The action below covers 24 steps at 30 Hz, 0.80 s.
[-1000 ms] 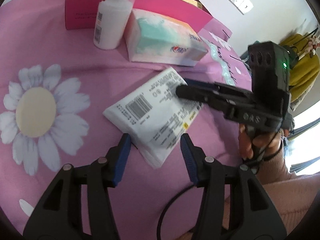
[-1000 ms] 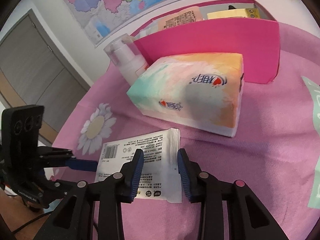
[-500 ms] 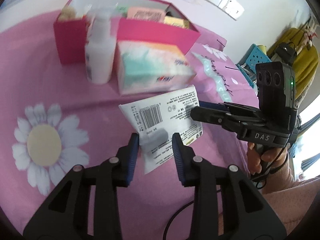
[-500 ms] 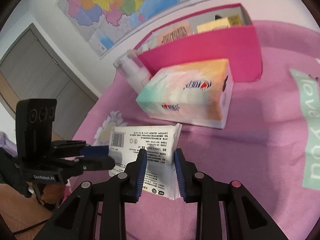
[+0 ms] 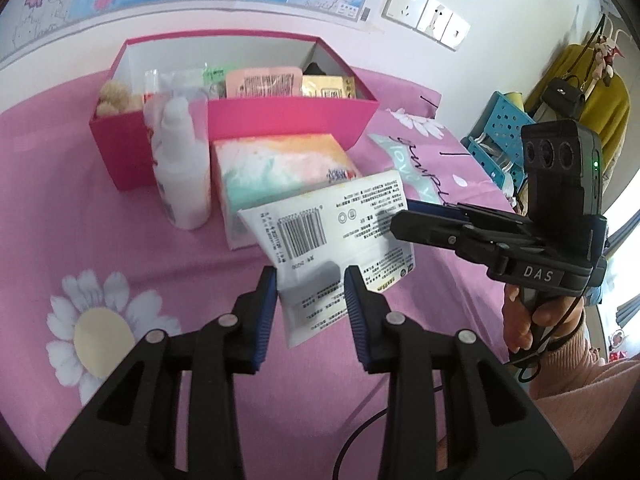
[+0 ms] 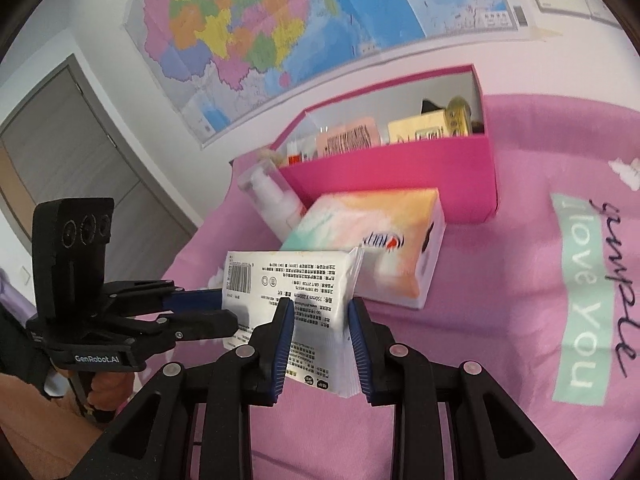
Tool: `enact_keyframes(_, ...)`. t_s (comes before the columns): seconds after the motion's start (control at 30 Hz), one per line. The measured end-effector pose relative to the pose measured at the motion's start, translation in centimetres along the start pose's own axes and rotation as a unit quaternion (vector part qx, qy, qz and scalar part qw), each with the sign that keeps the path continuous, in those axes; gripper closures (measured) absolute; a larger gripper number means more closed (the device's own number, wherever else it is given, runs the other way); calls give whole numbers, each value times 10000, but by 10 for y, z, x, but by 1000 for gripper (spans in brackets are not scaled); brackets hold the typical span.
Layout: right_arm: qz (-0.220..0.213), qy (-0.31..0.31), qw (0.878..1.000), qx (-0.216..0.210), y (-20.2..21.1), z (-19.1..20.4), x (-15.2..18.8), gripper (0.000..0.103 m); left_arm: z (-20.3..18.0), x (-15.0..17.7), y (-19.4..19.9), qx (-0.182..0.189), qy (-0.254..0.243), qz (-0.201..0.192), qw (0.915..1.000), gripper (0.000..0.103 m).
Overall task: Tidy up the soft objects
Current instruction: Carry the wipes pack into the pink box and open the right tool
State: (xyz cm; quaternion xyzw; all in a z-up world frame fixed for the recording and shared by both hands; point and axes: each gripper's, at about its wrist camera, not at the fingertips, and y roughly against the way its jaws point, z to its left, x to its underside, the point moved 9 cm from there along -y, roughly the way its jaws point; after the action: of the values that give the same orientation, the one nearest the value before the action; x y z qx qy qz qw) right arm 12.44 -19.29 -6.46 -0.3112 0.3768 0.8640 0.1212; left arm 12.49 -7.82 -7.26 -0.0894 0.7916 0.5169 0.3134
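Observation:
A white soft tissue pack (image 5: 336,236) with a barcode is held up off the pink cloth by both grippers. My left gripper (image 5: 310,280) is shut on its near end. My right gripper (image 6: 318,312) is shut on its other end; the pack (image 6: 296,280) also shows in the right wrist view. Behind it lies a pastel tissue pack (image 5: 280,168) (image 6: 376,240) on the cloth. The pink box (image 5: 292,120) (image 6: 400,168) stands at the back with several packets inside.
A white pump bottle (image 5: 180,176) (image 6: 272,196) stands left of the pastel pack, in front of the box. A pink flowered cloth (image 5: 80,200) covers the surface. A blue basket (image 5: 500,132) and hanging clothes are at the right. A map hangs on the wall.
Both grippers closed on the white pack and lifted it off the cloth, raising it toward the box; both cameras have risen, so the box interior shows.

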Motion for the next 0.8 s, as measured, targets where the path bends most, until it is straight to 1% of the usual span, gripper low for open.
enact_keyframes(0.3,-262,119,9996,47,10,2,-23,75,-3,-29,12,-62,-183,-283,9994,67)
enact_keyframes(0.57,-592,258,9979,96,18,4,-59,75,-3,-65,20,-119,-315,-554,9979,67)
enact_keyframes(0.8,-822,301,9961,110,22,1,-88,75,-1,-90,19,-183,-359,-663,9970,67)
